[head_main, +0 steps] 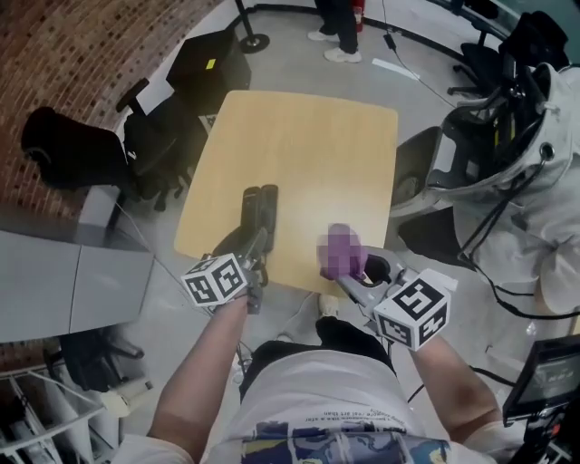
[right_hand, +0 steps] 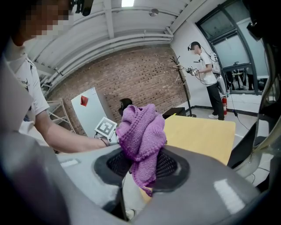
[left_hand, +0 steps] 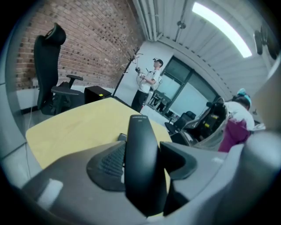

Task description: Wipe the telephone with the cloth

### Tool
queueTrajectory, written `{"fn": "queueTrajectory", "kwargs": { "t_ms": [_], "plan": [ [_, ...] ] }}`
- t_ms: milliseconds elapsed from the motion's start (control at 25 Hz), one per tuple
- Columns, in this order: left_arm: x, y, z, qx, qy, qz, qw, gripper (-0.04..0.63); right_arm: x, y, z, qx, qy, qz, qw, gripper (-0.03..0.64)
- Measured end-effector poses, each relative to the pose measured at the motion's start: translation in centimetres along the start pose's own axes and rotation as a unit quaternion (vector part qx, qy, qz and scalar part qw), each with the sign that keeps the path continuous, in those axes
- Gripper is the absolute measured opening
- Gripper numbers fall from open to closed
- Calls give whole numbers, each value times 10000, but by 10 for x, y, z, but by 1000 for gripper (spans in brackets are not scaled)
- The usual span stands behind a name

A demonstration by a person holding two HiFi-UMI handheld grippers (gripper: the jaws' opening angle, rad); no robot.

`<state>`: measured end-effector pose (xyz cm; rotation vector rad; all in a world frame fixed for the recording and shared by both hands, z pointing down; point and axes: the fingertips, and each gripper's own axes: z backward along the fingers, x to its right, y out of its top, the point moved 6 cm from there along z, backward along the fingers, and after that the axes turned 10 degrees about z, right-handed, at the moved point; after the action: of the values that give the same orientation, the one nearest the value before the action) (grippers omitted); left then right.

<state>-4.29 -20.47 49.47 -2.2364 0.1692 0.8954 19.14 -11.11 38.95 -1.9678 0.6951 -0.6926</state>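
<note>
A black telephone handset (head_main: 258, 210) is held over the near edge of the light wooden table (head_main: 299, 149). My left gripper (head_main: 253, 251) is shut on the handset, which stands upright between the jaws in the left gripper view (left_hand: 141, 158). To its right, my right gripper (head_main: 359, 273) is shut on a bunched purple knitted cloth (head_main: 343, 251). In the right gripper view the cloth (right_hand: 142, 134) sticks up from between the jaws and hangs a little below them. Cloth and handset are apart, side by side. I see no telephone base.
Black office chairs (head_main: 86, 149) and a black cabinet (head_main: 210, 62) stand left of the table. Another chair with hanging clothes and cables (head_main: 485, 149) crowds the right side. A person (head_main: 339, 27) stands beyond the far edge, near a stanchion base (head_main: 254, 41).
</note>
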Motion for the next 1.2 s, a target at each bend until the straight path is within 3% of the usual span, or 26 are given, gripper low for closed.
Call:
{"fn": "queueTrajectory", "kwargs": {
  "t_ms": [240,480,1200],
  "plan": [
    [-19,-17,-35,-317,642,-725,9948,256,6,-13,-8,-177,139,106,9997,121],
    [-28,-21,-61,-546,1118,-1119,9859,256,12,-14,-13,-254,307,17,9992,121],
    [-35,-26,-91,-974,1579,-1861,9649,268,37,-12,-31,-302,459,-51,9985,121]
  ]
}}
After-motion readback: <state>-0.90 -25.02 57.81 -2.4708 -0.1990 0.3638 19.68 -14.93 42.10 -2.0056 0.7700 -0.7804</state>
